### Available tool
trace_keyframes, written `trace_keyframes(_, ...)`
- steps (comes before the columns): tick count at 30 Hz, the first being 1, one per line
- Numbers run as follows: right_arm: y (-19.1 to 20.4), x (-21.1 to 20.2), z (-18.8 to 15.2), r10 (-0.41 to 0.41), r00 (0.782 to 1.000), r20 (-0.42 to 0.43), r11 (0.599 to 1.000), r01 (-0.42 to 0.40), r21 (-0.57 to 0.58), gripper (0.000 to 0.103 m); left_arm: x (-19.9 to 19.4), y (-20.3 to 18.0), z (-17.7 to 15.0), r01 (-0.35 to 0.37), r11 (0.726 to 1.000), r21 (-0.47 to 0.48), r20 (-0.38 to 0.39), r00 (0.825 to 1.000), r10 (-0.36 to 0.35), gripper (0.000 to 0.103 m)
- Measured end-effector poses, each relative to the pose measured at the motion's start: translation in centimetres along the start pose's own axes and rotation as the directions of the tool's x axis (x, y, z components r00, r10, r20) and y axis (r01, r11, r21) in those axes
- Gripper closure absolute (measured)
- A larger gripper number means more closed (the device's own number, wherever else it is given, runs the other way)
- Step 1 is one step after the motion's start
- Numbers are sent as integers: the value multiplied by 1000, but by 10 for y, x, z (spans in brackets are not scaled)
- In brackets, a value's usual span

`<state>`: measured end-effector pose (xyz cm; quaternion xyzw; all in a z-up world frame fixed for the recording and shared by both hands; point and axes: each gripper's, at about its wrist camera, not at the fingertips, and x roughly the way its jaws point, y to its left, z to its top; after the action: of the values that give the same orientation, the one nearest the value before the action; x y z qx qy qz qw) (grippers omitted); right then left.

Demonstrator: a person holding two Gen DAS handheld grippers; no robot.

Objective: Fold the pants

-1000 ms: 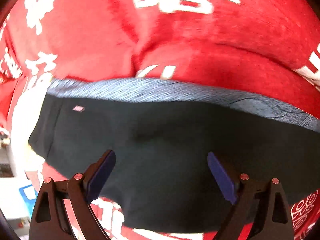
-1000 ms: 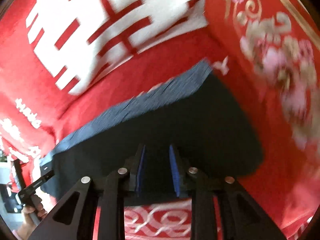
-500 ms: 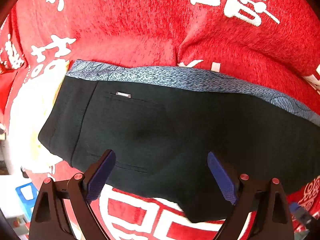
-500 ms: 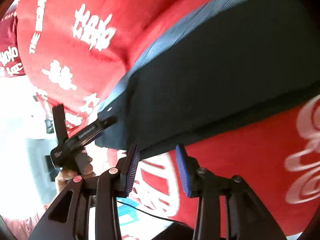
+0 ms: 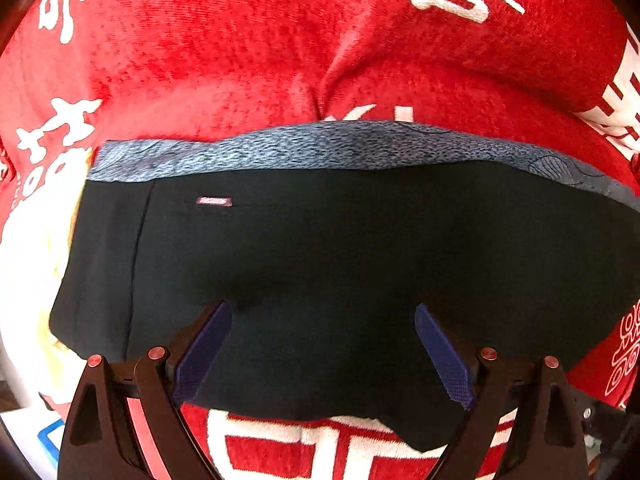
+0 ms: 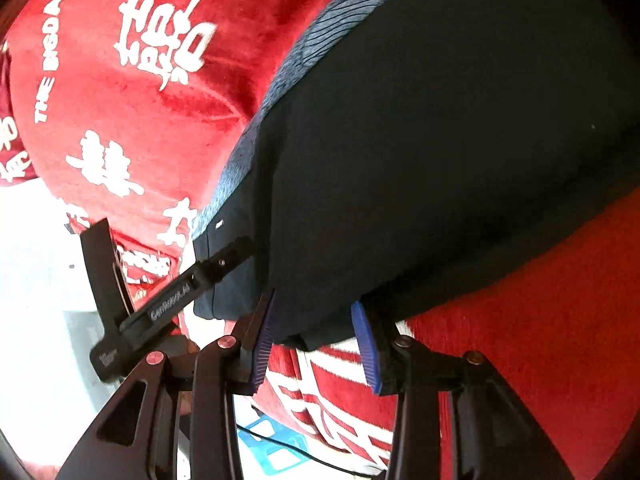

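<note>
Black pants (image 5: 340,240) with a grey-blue waistband (image 5: 320,144) lie flat across a red blanket (image 5: 200,60) printed with white characters. My left gripper (image 5: 322,312) points straight down over the pants, jaws wide open, nothing gripped. A small dent in the cloth sits beside its left pad (image 5: 204,344). In the right wrist view the pants (image 6: 440,160) fill the upper right. My right gripper (image 6: 316,340) is at their near edge, jaws partly open, with the hem corner just between the pads and not pinched. The left gripper (image 6: 172,236) shows there at the pants' left end.
The red blanket (image 6: 540,320) surrounds the pants on all sides. Its edge drops off at the left to a bright white floor (image 6: 36,280). A blue and white object (image 6: 272,440) and a thin black cable (image 6: 320,460) lie below the blanket edge.
My right gripper swung from over the pants' far end to their near edge by the left gripper, and its jaws widened. The left gripper shifted across the pants and sank closer.
</note>
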<state>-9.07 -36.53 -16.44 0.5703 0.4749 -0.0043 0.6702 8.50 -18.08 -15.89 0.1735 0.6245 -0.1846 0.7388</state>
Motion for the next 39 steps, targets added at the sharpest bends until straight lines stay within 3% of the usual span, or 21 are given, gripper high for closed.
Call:
trace_keyframes(3,-5,7,5,21,1000,6,998,-21,61,66,7,-9,2,8,1000,22,-9,1000,-8,9)
trace_keyframes(4,-5,6,6,16,1000,3,997,-16,73,77,9,-13,2,7,999,34,-14,1000,-6,9)
trace_keyframes(5,0,4,8,-21,1000,11,998,20,58,93,9,-15,1,7,999,44,-18,1000,-6,9)
trace_keyframes(9,24,-12,-8,-108,993,47,991,111,-69,94,-3,-28,-15,28,995,91,-8,1000,-27,9)
trace_keyframes(12,14,-6,-17,-181,983,37,980,184,-79,94,6,-37,-37,3,990,139,-42,999,3,9)
trace_keyframes(17,8,-2,-22,-195,979,61,972,201,-118,94,3,-40,-56,-23,990,142,33,999,19,6)
trace_keyframes(20,5,-8,-24,-196,980,11,976,196,-95,85,3,-40,-56,-23,992,128,16,1000,22,3)
trace_keyframes(23,10,-34,-25,-250,968,21,959,251,-134,82,-4,-35,-45,-34,993,114,-15,999,36,3)
trace_keyframes(26,19,-66,-13,-301,947,108,927,318,-198,78,-19,-37,-18,-12,996,87,40,999,9,3)
trace_keyframes(29,24,-78,19,-355,919,172,892,388,-233,68,-20,-51,11,-15,997,72,83,996,9,3)
trace_keyframes(32,27,-75,55,-396,895,204,860,440,-258,66,-9,-62,43,-16,999,48,106,994,11,3)
trace_keyframes(35,22,-65,86,-451,865,219,822,499,-276,66,14,-71,68,-63,998,20,89,994,61,3)
trace_keyframes(39,5,-61,106,-435,879,195,819,476,-320,70,33,-67,76,-84,996,-11,96,992,84,0)
